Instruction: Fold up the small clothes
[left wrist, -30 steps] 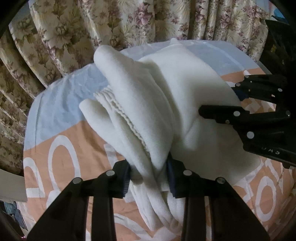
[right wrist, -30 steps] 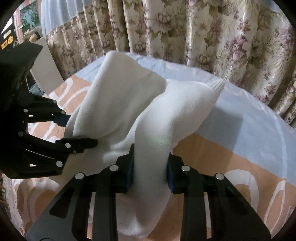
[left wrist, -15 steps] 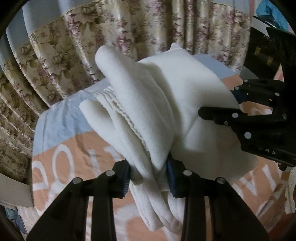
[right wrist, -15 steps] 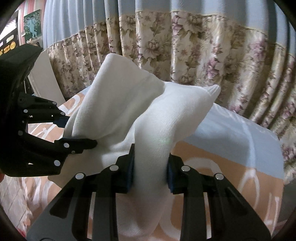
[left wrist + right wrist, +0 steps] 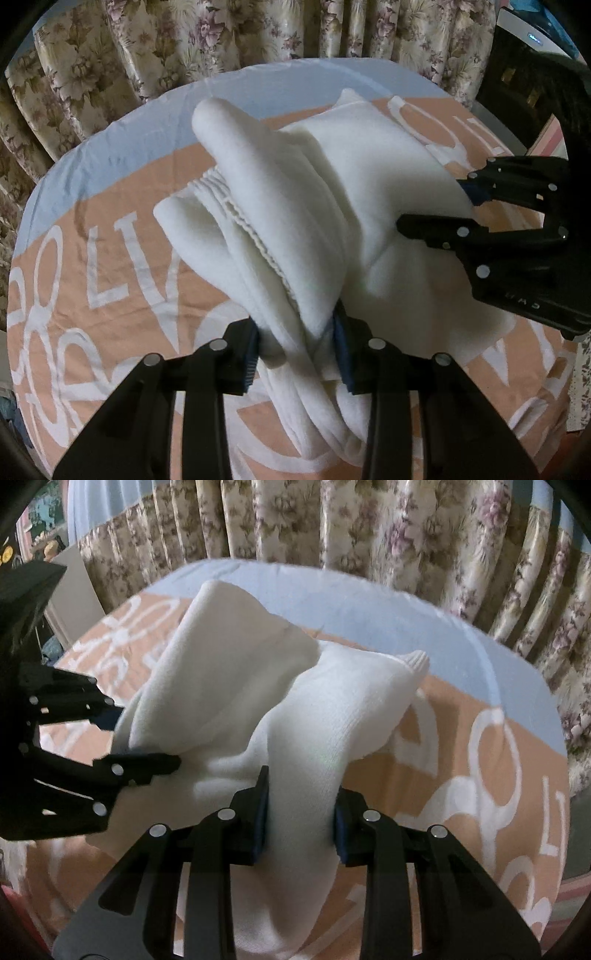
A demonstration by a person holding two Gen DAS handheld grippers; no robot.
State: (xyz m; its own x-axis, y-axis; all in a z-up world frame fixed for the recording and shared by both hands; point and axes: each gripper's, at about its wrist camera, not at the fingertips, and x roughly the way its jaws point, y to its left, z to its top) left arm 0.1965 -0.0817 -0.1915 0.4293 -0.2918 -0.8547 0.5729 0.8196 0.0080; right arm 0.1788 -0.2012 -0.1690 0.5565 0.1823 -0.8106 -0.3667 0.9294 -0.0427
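Note:
A white fleece garment (image 5: 295,184) (image 5: 229,686) hangs bunched between both grippers, just above a peach and blue sheet (image 5: 110,229) (image 5: 461,775) with white letters. My left gripper (image 5: 295,350) (image 5: 144,738) pinches a thick fold with a ribbed edge; its jaws are opening slightly, and the cloth still fills the gap. My right gripper (image 5: 301,823) (image 5: 461,206) is shut on another fold at the garment's right side. The cloth's lower end droops below both sets of fingers. How much of it rests on the sheet is hidden.
Floral curtains (image 5: 184,37) (image 5: 369,535) close off the far side of the bed. A dark crate-like object (image 5: 524,85) stands at the back right. A white board (image 5: 74,594) leans at the far left beside the bed.
Both grippers have carried the garment level across the bed, away from the curtains. More of the peach lettered sheet now shows under and beyond the cloth. The folds in both grips look unchanged.

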